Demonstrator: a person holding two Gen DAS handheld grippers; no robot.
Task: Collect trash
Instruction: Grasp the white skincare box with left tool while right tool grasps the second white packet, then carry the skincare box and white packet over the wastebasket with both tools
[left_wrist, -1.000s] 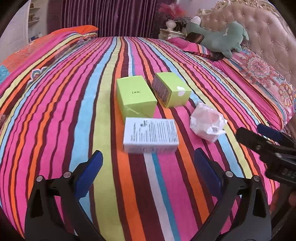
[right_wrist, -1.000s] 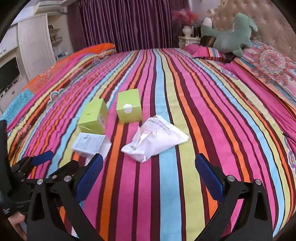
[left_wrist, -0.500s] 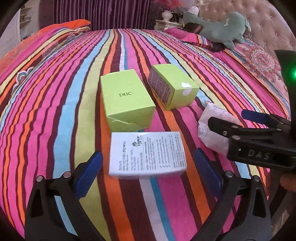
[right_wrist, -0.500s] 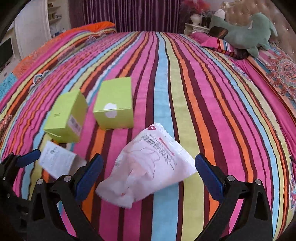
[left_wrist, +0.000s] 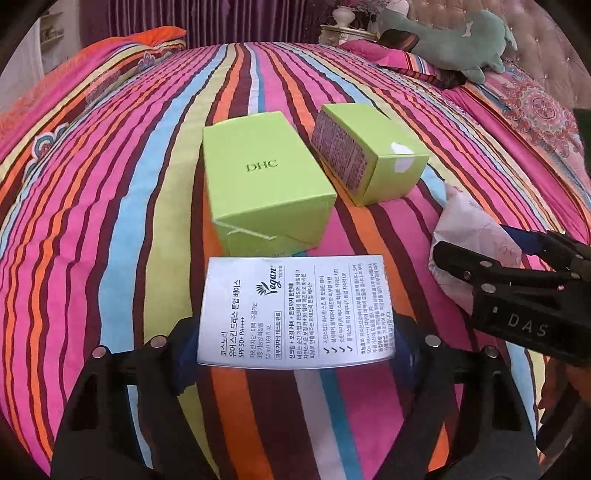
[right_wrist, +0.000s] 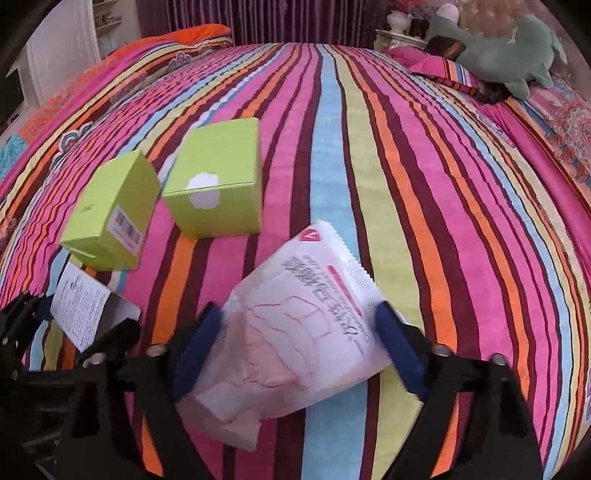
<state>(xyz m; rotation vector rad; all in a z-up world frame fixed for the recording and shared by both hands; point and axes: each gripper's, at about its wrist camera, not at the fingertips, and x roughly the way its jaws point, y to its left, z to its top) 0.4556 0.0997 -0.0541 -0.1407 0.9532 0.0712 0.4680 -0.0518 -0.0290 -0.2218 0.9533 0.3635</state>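
- Trash on the bed: my right claw (right_wrist: 295, 343) straddles the white plastic wrapper (right_wrist: 299, 343), one blue pad (right_wrist: 197, 345) against its left edge and the other against its right edge; whether the pads actually pinch it I cannot tell.
- The wrapper has pink line drawing and grey print, and it lies crumpled across a light blue stripe of the bedspread (right_wrist: 424, 184).
- My left claw (left_wrist: 295, 347) has the white sunscreen box (left_wrist: 295, 312) between its fingers, which stand on either side of the box's near end; I cannot tell if they press on it. The box lies flat, its printed face with the "Vegan" mark upward.
- Just beyond the white box lies the green DHC box (left_wrist: 266, 181), close enough that I cannot tell if the two touch.
- To the right of that, a little apart, sits a second green box (left_wrist: 373, 147) with a torn white patch on its near face.
- Far across the bed, by the tufted headboard (left_wrist: 546, 48), a green plush toy (left_wrist: 461, 40) rests on the pillows.
- Purple curtains (right_wrist: 295, 18) hang behind the bed.
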